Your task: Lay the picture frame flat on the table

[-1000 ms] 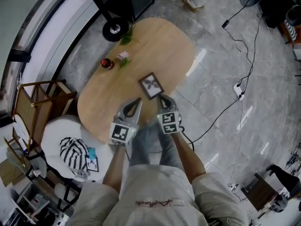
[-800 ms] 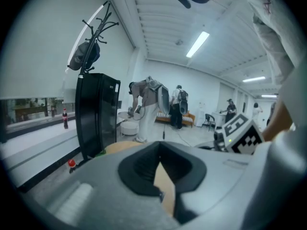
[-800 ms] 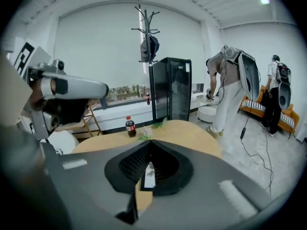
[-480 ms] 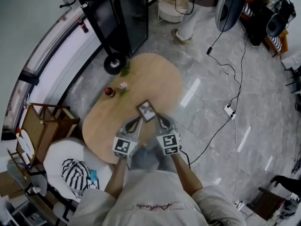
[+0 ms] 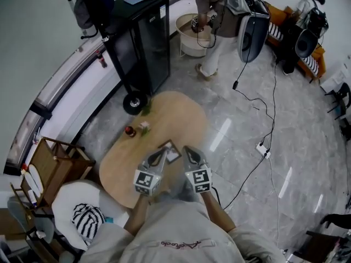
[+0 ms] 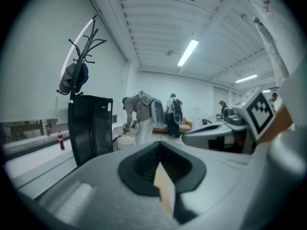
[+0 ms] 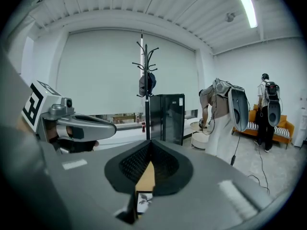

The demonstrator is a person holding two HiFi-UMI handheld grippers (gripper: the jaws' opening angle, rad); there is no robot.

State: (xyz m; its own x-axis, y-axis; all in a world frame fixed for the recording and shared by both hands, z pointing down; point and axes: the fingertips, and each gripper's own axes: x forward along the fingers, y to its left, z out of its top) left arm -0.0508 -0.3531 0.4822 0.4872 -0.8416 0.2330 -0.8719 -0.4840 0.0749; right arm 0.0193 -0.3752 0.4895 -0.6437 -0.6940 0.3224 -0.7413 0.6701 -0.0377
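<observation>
The oval worktop carries the picture frame, seemingly already flat and face up near its right edge. Best to confirm it sits fully down, without nudging it. The left gripper and right gripper hover beside it, fingers pressed together, holding nothing

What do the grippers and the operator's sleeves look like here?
Left gripper and right gripper match: grey moulded shells tapering to pointed fingers, black textured pads inside. Each carries a white cube with black square markers at the rear. No cables visible on them. The shirt is light beige, short-sleeved; forearms bare.
</observation>
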